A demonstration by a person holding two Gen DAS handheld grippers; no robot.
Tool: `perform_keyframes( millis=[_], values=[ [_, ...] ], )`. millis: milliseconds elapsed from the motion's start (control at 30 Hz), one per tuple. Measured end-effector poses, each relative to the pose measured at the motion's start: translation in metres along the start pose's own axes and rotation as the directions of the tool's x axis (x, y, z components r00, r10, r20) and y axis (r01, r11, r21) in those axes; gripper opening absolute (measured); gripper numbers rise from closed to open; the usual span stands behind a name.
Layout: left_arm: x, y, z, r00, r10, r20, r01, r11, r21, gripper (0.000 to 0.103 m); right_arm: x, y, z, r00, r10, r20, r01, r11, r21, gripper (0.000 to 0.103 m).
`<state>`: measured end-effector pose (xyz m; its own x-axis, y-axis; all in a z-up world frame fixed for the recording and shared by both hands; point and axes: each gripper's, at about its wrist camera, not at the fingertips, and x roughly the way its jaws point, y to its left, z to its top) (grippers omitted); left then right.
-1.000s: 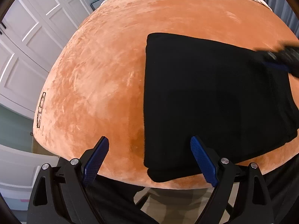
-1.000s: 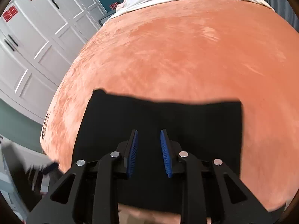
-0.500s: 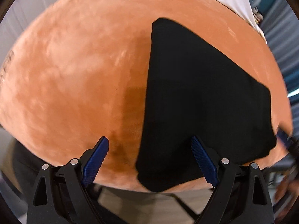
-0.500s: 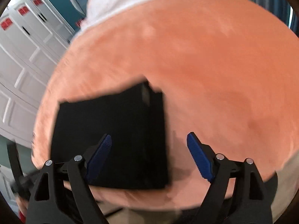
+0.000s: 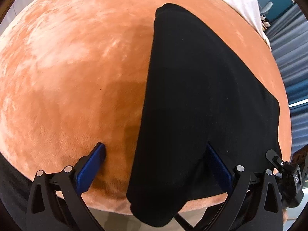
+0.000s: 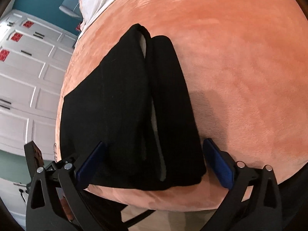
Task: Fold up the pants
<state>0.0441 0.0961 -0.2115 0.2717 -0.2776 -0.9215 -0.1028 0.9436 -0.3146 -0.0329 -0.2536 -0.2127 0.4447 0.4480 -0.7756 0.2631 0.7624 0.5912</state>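
The black pants (image 5: 202, 100) lie folded into a thick rectangle on the orange plush bed cover (image 5: 77, 67), near its front edge. My left gripper (image 5: 154, 165) is open and straddles the pants' left edge: one finger over the cover, the other over the cloth. In the right wrist view the pants (image 6: 125, 105) show stacked folded layers with a pale inner lining. My right gripper (image 6: 154, 161) is open with its fingers either side of the pants' right end. The right gripper also shows in the left wrist view (image 5: 284, 173).
White panelled wardrobe doors (image 6: 25, 86) stand to the left of the bed. A white sheet (image 5: 240, 0) covers the far end of the bed. Grey-blue curtains (image 5: 292, 57) hang at the right. The floor (image 6: 163, 219) shows below the bed's front edge.
The right gripper has opened wide and swung round to the pants' right end. The left gripper has stayed open and moved closer to the pants' left edge, turning rightward.
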Motion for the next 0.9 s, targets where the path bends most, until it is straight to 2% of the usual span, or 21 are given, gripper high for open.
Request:
perform_keyframes(
  millis=[167, 267, 400, 567, 700, 733, 833, 900],
  values=[
    [-0.005, -0.006, -0.011, 0.997, -0.009, 0.082, 0.009, 1.0, 0.006, 0.098, 0.007, 0.004, -0.003, 1.0, -0.008, 0.019, 0.009, 1.0, -0.023, 0.098],
    [-0.008, -0.02, -0.017, 0.994, -0.026, 0.109, 0.021, 0.999, 0.046, 0.098, 0.007, 0.005, -0.005, 0.999, -0.026, 0.038, 0.028, 0.999, -0.046, 0.098],
    [0.001, -0.031, -0.012, 0.995, -0.042, 0.091, 0.036, 0.997, 0.073, 0.098, 0.004, -0.001, -0.006, 0.998, -0.001, 0.056, 0.003, 0.999, -0.039, 0.098],
    [0.001, -0.034, -0.004, 0.996, -0.045, 0.076, 0.041, 0.998, 0.055, 0.098, -0.002, -0.009, -0.014, 0.992, 0.054, 0.113, -0.05, 0.998, -0.031, 0.098],
    [0.0, -0.038, -0.003, 0.995, -0.06, 0.074, 0.057, 0.998, 0.041, 0.092, -0.004, -0.006, -0.01, 0.99, 0.115, 0.08, -0.118, 0.993, 0.03, 0.098],
    [0.0, -0.04, -0.002, 0.995, -0.065, 0.072, 0.062, 0.997, 0.039, 0.092, -0.001, 0.001, -0.011, 0.991, 0.116, 0.067, -0.117, 0.993, 0.013, 0.098],
    [0.004, -0.043, -0.001, 0.996, -0.053, 0.067, 0.05, 0.998, 0.048, 0.092, 0.007, 0.017, -0.013, 0.999, 0.037, 0.036, -0.033, 0.994, -0.107, 0.098],
    [0.005, -0.043, 0.001, 0.996, -0.059, 0.062, 0.056, 0.998, 0.043, 0.093, 0.01, 0.014, -0.012, 0.998, 0.037, 0.041, -0.032, 0.994, -0.101, 0.098]
  ],
)
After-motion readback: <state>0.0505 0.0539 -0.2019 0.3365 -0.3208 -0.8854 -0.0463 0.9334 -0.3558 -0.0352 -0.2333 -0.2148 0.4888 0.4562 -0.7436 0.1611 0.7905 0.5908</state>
